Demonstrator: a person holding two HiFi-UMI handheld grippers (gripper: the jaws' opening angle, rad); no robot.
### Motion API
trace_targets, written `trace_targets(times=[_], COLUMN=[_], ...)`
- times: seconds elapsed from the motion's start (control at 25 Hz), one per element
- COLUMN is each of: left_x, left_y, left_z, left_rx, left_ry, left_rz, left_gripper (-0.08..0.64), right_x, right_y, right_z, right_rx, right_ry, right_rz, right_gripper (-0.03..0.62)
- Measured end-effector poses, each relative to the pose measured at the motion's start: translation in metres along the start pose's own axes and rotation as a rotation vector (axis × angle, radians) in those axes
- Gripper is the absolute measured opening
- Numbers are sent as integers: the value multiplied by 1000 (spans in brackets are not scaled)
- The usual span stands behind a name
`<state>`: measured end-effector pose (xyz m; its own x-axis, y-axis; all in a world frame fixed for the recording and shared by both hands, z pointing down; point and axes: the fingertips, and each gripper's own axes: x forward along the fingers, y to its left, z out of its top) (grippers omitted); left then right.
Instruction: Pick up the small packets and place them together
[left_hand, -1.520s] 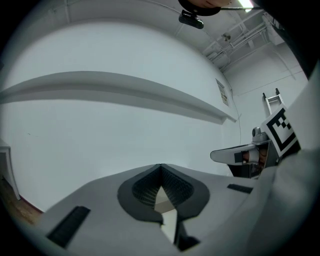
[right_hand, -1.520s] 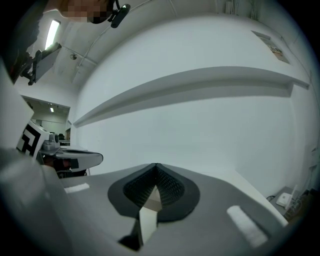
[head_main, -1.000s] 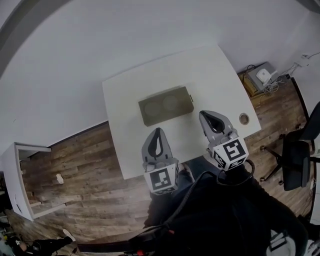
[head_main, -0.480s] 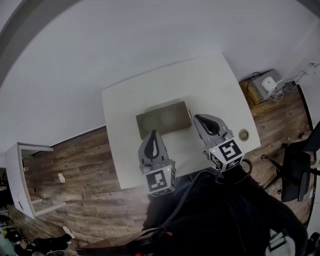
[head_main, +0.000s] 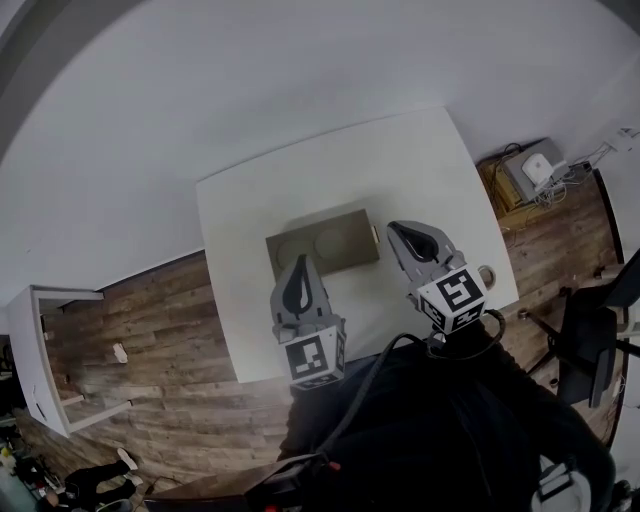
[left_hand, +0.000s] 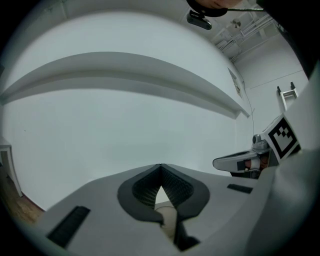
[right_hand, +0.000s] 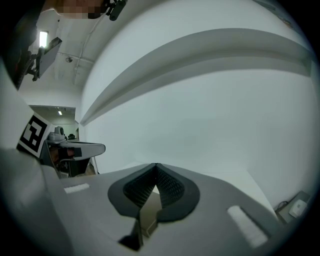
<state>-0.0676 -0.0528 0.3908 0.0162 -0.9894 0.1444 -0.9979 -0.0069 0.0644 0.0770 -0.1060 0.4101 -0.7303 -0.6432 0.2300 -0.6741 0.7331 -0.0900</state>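
- Olive-brown rectangular tray on the white square table: near edge partly covered by the left gripper; contents of its two round recesses too small to tell.
- Black office chair, right of the table: cut off at the picture edge.

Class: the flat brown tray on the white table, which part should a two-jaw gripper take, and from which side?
Probably the near long edge of the tray, coming from the person's side: it lies flat on the table, looks too wide for jaws to span, and that edge is nearest.
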Motion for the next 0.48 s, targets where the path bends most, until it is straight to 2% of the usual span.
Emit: trace_targets(times=[0.32,0.48], left_x=[14,18], left_y=[8,11], left_z=[-7,-18], left_rx=[-6,-9], left_ry=[43,74], left_rz=[-63,-86], left_gripper=[-2,-2], right_x=[14,19], right_y=[-4,-4], right_z=[-15,-22], right_rx=[23,71], right_ry=[56,60], right_rz=[-17,-22], right_gripper=[-3,-3])
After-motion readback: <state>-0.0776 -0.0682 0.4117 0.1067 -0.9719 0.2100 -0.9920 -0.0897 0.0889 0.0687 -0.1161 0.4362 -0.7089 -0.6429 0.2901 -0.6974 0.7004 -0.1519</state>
